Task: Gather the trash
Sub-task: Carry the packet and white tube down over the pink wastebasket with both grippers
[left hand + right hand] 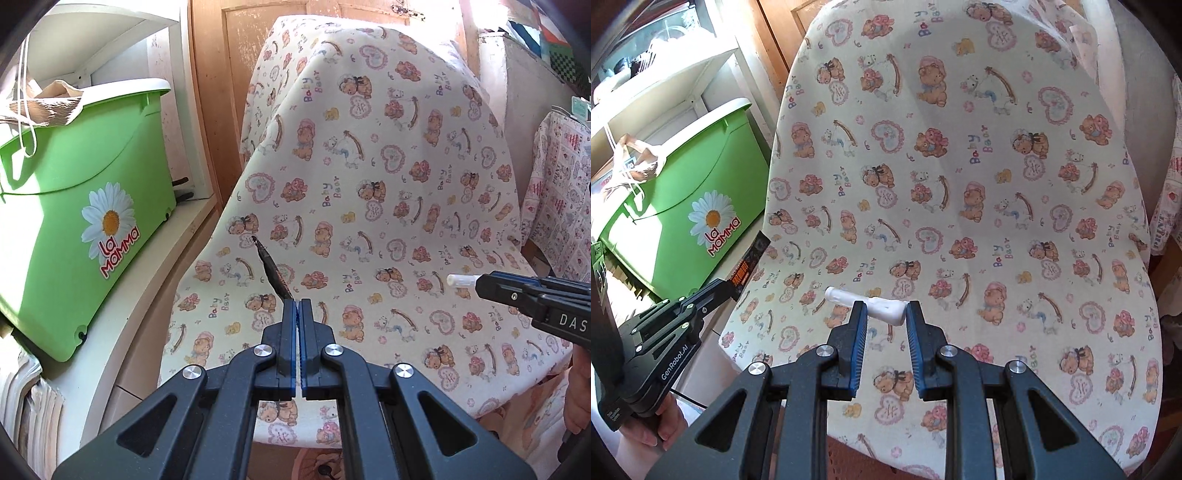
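In the left wrist view the left gripper (298,301) sits at the bottom centre of the frame, its two fingers pressed together on a thin dark wrapper (271,269) that sticks up and to the left from the fingertips, seen nearly edge-on. Behind it a chair draped in a teddy-bear print sheet (369,184) fills the middle of the picture. At the left a green plastic bin (74,221) marked with a daisy and "La Mamma" stands on a white shelf (155,266), with crumpled brown paper (48,103) at its open top. The right gripper (480,286) enters from the right edge, and a white plastic piece (461,280) pokes out past its tip.

In the right wrist view the right gripper (884,310) is at the bottom centre, its jaws partly apart and closed across the white plastic piece (871,304), which lies crosswise between the blue pads (858,343) with one end jutting to the left. The sheet (960,184) lies beneath it. At the lower left the left gripper (733,286) is held by a hand (646,435); here the wrapper (748,264) shows its black face with orange lettering, over the gap between the sheet and the green bin (683,221).
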`<state>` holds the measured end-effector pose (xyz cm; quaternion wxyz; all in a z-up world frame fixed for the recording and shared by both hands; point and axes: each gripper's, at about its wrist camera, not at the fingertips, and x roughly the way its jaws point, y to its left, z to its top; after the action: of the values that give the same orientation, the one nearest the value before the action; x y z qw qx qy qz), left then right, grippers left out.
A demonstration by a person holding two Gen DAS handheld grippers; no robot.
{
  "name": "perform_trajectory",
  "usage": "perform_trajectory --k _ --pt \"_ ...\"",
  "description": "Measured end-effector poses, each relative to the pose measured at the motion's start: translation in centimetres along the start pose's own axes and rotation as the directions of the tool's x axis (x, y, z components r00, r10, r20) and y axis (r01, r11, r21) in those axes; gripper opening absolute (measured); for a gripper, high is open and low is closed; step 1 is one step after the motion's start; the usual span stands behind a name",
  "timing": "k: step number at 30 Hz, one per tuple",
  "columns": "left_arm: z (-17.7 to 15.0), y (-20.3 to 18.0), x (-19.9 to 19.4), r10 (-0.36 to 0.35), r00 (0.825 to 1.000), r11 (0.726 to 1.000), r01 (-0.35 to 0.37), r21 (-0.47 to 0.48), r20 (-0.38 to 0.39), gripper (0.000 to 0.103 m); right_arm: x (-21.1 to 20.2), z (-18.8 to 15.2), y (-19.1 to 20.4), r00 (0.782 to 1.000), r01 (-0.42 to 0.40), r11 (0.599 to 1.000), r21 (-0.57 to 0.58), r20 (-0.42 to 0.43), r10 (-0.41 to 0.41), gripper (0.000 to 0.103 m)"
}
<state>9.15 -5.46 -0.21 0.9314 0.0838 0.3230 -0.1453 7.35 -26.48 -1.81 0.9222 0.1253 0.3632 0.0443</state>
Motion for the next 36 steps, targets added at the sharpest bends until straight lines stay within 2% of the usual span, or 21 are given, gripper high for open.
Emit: perform_trajectory --k 11,17,23,29,36 --pt "-4.1 -2.1 -4.0 -0.059 0.998 0.998 0.059 -0.004 0.011 0.001 -3.4 -3.8 1.4 1.000 -0.013 1.000 -0.015 0.002 0.013 0.023" --pt "-6.3 -2.9 -5.1 -0.078 0.997 0.997 0.078 0.025 -0.009 0.001 -4.8 -5.9 2.7 1.000 -0.005 0.998 -0.062 0.001 0.005 0.023" --pt "-7.9 -3.2 -7.2 -0.102 0.995 0.994 0.101 0.042 0.006 0.001 -5.5 -7.7 3.1 1.000 -0.019 0.999 -0.049 -0.025 0.018 0.023" --pt "-9.3 -3.9 -8.4 -0.141 0.990 0.989 0.142 0.052 -0.018 0.001 -6.0 -9.4 3.3 0.999 -0.023 0.999 -0.037 -0.049 0.021 0.023" --pt "-10.4 -5.0 -8.8 -0.143 0.988 0.987 0.147 0.066 -0.060 0.001 -6.2 -11.1 3.0 0.997 -0.008 1.000 0.000 -0.077 0.008 0.023"
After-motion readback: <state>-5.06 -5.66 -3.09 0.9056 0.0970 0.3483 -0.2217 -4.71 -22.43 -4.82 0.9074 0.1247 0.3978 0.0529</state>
